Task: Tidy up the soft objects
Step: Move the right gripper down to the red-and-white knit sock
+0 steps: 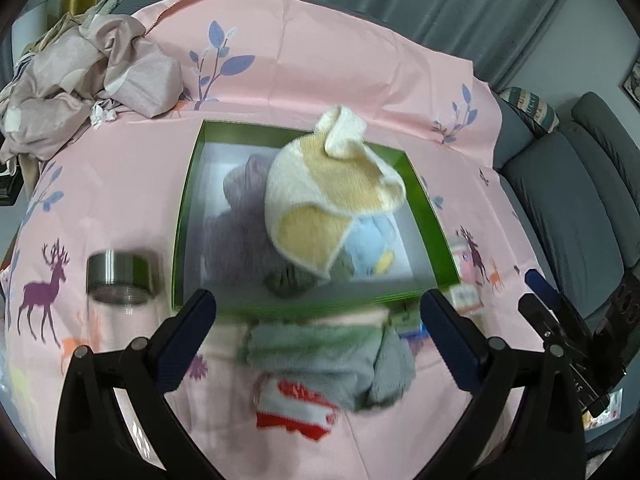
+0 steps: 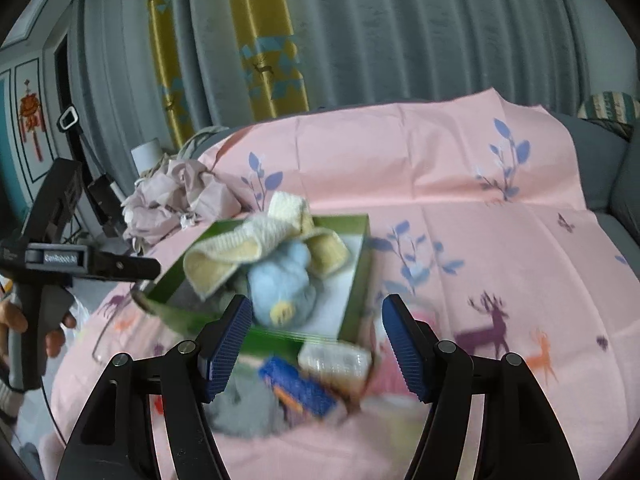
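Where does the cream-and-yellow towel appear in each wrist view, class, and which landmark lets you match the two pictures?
Left wrist view: the cream-and-yellow towel sits at picture centre, draped over the contents of the green box.
Right wrist view: the towel lies left of centre, over the same box's far side.
Shared landmark: the light blue plush toy beside the towel.

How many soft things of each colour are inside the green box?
Yellow and cream: 1, the towel draped on top
Purple: 1, the cloth
Light blue: 1, the plush toy
Grey-green: 1, the cloth at the near edge
Total: 4 that show in the green box
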Demonstrator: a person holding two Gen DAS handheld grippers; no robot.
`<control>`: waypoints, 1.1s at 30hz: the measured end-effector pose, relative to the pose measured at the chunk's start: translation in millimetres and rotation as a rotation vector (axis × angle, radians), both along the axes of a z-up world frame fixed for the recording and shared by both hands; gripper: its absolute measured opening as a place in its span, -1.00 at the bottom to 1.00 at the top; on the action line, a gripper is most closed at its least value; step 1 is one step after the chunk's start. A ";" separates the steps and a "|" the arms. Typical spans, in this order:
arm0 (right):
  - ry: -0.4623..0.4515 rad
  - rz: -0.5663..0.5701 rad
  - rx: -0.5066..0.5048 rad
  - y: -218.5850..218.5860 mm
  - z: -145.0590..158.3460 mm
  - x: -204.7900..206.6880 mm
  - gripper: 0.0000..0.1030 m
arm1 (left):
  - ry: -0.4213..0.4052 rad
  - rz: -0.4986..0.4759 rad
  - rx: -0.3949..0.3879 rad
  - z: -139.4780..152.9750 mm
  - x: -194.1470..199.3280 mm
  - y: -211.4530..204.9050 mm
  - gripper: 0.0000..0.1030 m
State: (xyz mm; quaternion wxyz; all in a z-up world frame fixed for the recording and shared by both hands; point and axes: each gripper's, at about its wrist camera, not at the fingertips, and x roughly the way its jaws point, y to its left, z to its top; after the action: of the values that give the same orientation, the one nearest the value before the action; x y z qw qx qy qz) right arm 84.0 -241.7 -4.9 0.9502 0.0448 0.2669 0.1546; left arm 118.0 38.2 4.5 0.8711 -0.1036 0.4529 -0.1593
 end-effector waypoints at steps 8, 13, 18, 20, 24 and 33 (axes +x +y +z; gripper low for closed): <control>0.063 0.002 0.044 -5.4 -23.6 -32.2 0.33 | -0.003 0.014 -0.033 -6.3 -42.3 9.9 0.98; 0.101 0.031 0.042 3.9 -39.4 -46.2 0.33 | 0.014 0.038 -0.078 -18.0 -66.6 22.5 0.98; 0.128 0.067 0.039 16.8 -51.9 -58.3 0.33 | 0.045 0.043 -0.142 -35.8 -87.0 29.6 0.98; 0.136 0.089 0.038 22.8 -55.3 -62.6 0.33 | 0.053 0.039 -0.162 -42.0 -93.9 29.6 0.98; 0.154 0.165 0.042 39.2 -62.5 -70.5 0.33 | 0.037 0.040 -0.114 -49.6 -100.4 27.3 0.98; 0.231 0.303 0.069 80.2 -92.3 -77.9 0.33 | 0.005 -0.019 -0.019 -70.6 -108.4 17.9 0.97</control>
State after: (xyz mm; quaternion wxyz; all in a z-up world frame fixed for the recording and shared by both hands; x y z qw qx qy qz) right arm 6.1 -161.5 -97.2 0.8770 0.0539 0.3722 0.2990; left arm 9.7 56.1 -66.1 0.8673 -0.1079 0.4546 -0.1718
